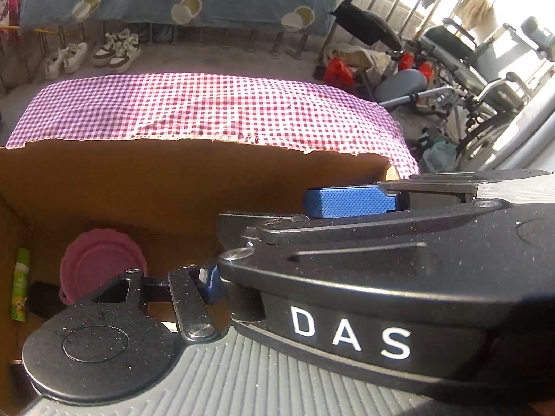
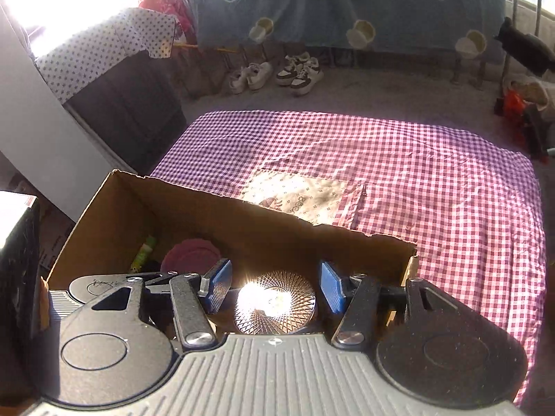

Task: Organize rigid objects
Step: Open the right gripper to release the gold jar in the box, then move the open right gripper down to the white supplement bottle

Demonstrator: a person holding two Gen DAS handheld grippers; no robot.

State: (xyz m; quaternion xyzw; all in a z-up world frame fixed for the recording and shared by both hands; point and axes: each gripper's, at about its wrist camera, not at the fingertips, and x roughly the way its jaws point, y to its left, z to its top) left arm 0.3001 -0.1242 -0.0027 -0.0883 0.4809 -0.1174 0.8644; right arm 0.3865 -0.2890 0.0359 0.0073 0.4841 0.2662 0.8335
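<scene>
In the left wrist view, the cardboard box (image 1: 194,187) is seen from its near side, standing on the surface covered by a purple checked cloth (image 1: 215,111). At its bottom lie a pink round lid (image 1: 104,260), a green tube (image 1: 20,284) and a dark item that cannot be made out. Only one blue pad of the left gripper (image 1: 208,282) is shown; the other side is blocked by the right gripper's black body, marked DAS, so whether the left fingers are spread or pressed together cannot be told. It is judged that the left gripper should be kept clear of the right one while the drop is made.

In the right wrist view, the right gripper (image 2: 275,287) is held over the box (image 2: 145,204) with its fingers (image 2: 220,286) spread wide and nothing pinched. A shiny patterned disc (image 2: 277,305) sits between and below them, inside the box by the look of it. The step appears to be the release of the disc; the gripper is best lifted straight up so the pads are not caught on it. The disc's centre is washed out by glare, and its near edge is cut off by the gripper body.
</scene>
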